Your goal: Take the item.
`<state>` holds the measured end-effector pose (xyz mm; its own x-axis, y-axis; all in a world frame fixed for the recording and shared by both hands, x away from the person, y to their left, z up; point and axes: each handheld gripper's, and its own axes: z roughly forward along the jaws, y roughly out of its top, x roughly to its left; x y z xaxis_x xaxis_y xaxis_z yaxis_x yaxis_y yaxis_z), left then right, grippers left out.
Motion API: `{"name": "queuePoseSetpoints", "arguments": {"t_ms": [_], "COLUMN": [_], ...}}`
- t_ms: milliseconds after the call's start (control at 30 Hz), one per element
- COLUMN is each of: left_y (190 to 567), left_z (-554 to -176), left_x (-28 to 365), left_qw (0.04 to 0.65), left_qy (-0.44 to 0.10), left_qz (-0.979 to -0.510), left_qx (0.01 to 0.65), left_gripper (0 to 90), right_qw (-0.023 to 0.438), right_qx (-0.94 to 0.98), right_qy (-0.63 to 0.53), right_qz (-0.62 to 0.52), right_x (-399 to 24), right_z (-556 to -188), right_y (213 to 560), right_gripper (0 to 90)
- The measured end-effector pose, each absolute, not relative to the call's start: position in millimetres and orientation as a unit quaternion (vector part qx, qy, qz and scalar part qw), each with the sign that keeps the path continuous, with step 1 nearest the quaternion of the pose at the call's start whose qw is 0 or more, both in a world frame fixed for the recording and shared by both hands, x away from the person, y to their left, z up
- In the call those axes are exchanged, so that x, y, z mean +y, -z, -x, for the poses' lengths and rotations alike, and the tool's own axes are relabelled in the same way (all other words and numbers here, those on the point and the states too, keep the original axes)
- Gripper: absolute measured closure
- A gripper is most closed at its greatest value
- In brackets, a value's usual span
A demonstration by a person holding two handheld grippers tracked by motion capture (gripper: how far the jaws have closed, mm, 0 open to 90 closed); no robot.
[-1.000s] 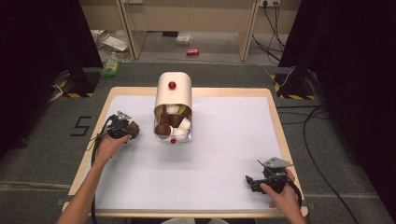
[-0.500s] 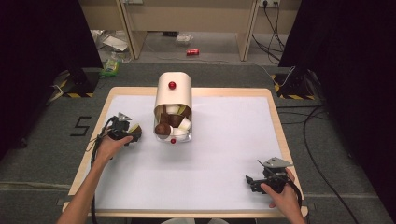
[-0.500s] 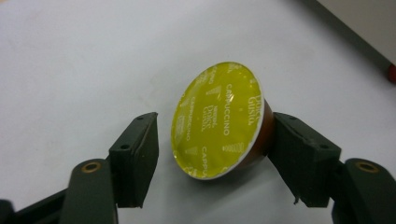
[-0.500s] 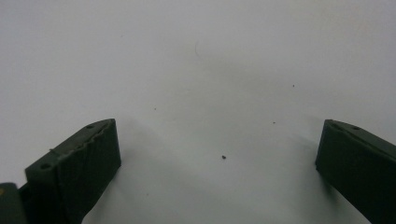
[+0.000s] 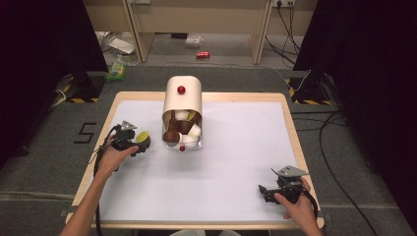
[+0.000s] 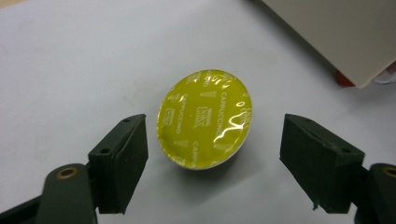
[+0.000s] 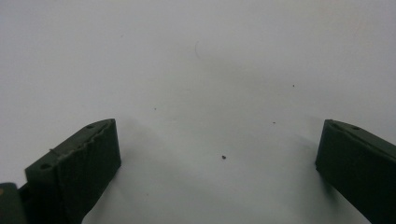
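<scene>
Left tool (image 6: 212,140): jaws just opening, apart from round yellow foil-topped coffee capsule (image 6: 204,119) lying between them on white table (image 5: 236,162), left of toppled cream capsule dispenser (image 5: 182,105). Right tool (image 7: 219,154): wide open, holding nothing.

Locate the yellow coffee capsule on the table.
The yellow coffee capsule lies on the white table between the open left hand-held gripper jaws, just left of the capsule container.

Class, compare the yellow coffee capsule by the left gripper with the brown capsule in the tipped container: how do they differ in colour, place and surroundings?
The yellow capsule has a shiny yellow foil lid; the brown capsule is dark brown. The yellow capsule lies alone on the white table, between the open left gripper jaws, untouched; the brown capsule sits among others in the container mouth.
</scene>
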<state>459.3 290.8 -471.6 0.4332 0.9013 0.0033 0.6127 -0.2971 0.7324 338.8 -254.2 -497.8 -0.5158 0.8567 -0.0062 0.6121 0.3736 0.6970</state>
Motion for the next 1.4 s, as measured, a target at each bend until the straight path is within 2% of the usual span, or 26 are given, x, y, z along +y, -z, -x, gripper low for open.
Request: {"name": "queuePoseSetpoints", "arguments": {"t_ms": [133,700,1400], "left_y": [470,459,470], "left_z": [-452,-414,-378], "left_x": [295,294,286], "left_qw": [0.345,0.379,0.390], "left_qy": [-0.217,-0.212,-0.215], "left_qz": [-0.766,-0.753,-0.754], "left_qx": [0.497,0.494,0.483], "left_gripper": [17.9,16.4,16.3], "right_qw": [0.188,0.188,0.188], "right_qx": [0.807,0.807,0.807], "right_qy": [-0.326,-0.326,-0.326], "right_qz": [-0.455,-0.455,-0.455], "right_x": [-254,-254,-254], "right_z": [-339,-339,-339], "right_y": [498,498,498], "right_gripper": [0.5,0.5,0.5]}}
